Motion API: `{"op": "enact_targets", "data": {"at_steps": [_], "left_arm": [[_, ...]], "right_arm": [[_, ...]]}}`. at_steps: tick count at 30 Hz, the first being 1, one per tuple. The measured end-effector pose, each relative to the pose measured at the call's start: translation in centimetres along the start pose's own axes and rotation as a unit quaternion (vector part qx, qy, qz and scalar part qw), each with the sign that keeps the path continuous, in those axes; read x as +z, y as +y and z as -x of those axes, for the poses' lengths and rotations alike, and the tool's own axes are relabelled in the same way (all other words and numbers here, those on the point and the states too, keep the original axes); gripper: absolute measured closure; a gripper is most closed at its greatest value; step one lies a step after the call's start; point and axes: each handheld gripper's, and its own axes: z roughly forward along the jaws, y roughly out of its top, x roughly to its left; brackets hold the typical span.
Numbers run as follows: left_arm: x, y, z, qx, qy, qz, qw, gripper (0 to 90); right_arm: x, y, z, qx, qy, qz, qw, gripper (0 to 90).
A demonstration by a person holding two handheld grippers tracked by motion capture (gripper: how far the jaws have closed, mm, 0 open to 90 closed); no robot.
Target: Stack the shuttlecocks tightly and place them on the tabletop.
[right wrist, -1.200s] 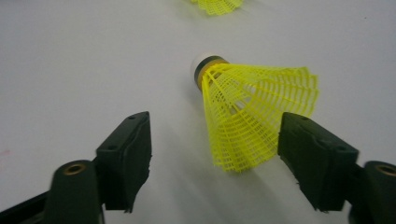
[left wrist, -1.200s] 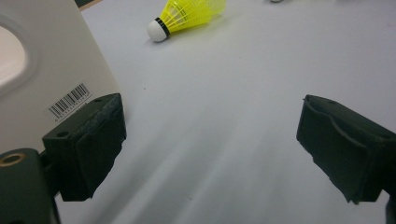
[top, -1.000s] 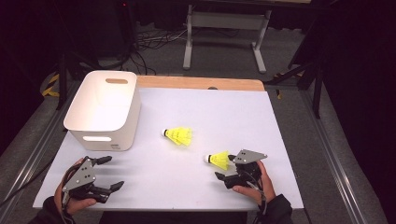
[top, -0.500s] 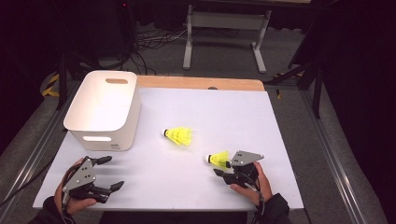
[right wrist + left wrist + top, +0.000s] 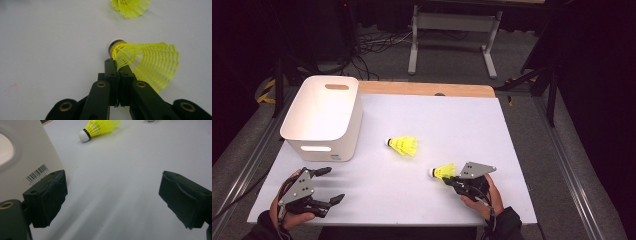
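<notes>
Yellow mesh marks both shuttlecocks. High view: right gripper point(image 5: 451, 181) sits at the near shuttlecock point(image 5: 443, 172); its jaws have just been closing. The second shuttlecock point(image 5: 404, 146) lies mid-table, apart from the white bin point(image 5: 343, 145). Left gripper view: left gripper point(image 5: 112, 200) stands wide open, empty, just beside the bin. Right gripper view: jaws pinch the skirt edge of the near shuttlecock point(image 5: 146, 62); likely ready for lifting.

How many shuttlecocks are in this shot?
2. One shuttlecock lies loose mid-table, right of the white bin. The other shuttlecock is at the right gripper, whose jaws have just closed on its skirt edge. The bin's visible inside looks empty.
</notes>
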Motion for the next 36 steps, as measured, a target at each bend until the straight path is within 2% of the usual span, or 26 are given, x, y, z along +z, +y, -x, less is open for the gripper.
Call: {"op": "enact_targets", "data": {"at_steps": [12,17,26,36], "left_arm": [[-0.1,0.0,0.0,0.002,0.0,0.001,1.0,9.0],[-0.2,0.4,0.4,0.008,0.002,0.008,0.9999,9.0],[0.0,0.5,0.0,-0.003,0.007,0.008,0.9999,8.9],[0.0,0.5,-0.1,0.0,0.009,0.006,0.9999,8.9]], "right_arm": [[-0.5,0.2,0.1,0.003,-0.014,0.022,0.9997,89.0],[-0.7,0.4,0.1,0.006,-0.028,0.04,0.9988,89.3],[-0.7,0.7,0.3,0.005,-0.033,0.049,0.9983,89.3],[-0.4,1.1,0.2,-0.002,-0.034,0.049,0.9982,89.3]]}}
